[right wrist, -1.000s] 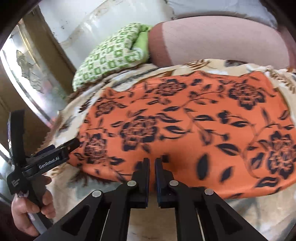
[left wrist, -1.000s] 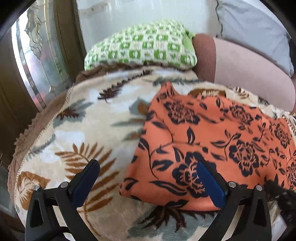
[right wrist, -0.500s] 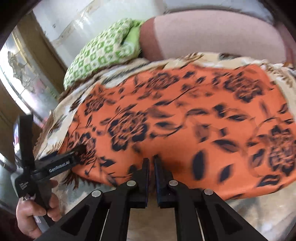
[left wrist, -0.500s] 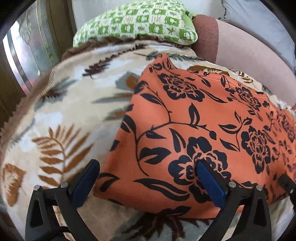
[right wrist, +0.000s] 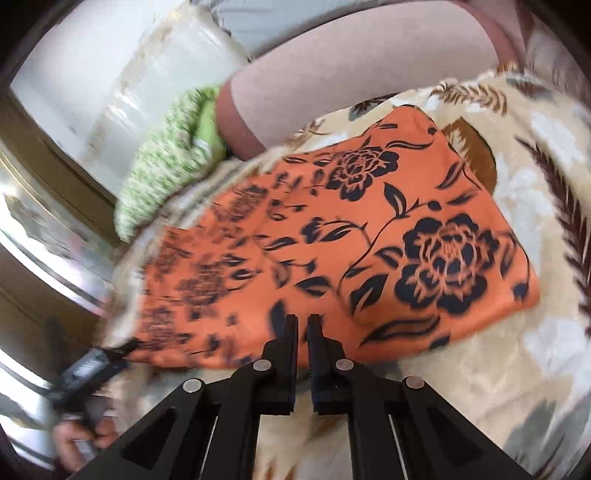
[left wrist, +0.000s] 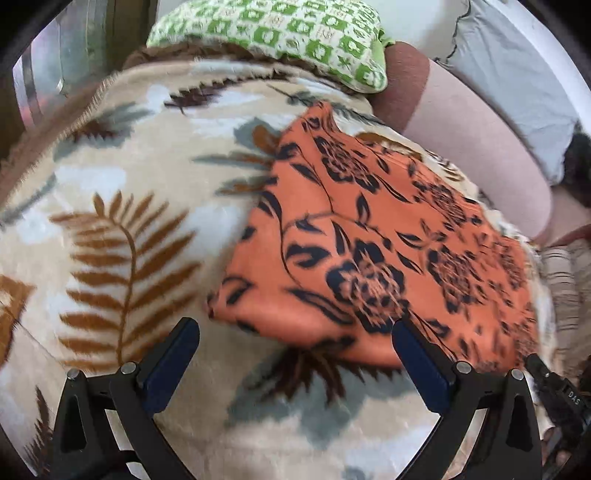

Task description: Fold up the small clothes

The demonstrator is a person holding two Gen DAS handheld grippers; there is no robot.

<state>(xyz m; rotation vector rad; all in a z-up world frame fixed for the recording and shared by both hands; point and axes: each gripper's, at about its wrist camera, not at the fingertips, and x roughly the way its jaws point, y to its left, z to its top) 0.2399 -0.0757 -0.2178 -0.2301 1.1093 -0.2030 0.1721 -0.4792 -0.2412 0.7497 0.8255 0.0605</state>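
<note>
- On the leaf-patterned blanket [left wrist: 122, 236] lies the orange floral garment [left wrist: 369, 251], spread flat in a rough rectangle, black flowers and vines printed across it.
- Left gripper [left wrist: 295, 354] hangs just short of the garment's near edge, jaws wide apart with nothing between them; the right-hand blue pad overlaps the cloth's hem in the left wrist view, though contact cannot be told.
- Right gripper [right wrist: 302, 332] has its jaws drawn nearly together, only a thin slit between them, tips over the garment's near edge [right wrist: 332, 258]; whether cloth is pinched there cannot be told.
- Beyond the garment, a green-and-white checked pillow [left wrist: 280, 33] rests at the blanket's far end, beside a pink bolster [left wrist: 469, 136].
- A grey pillow [left wrist: 517, 74] sits behind the bolster.
</note>
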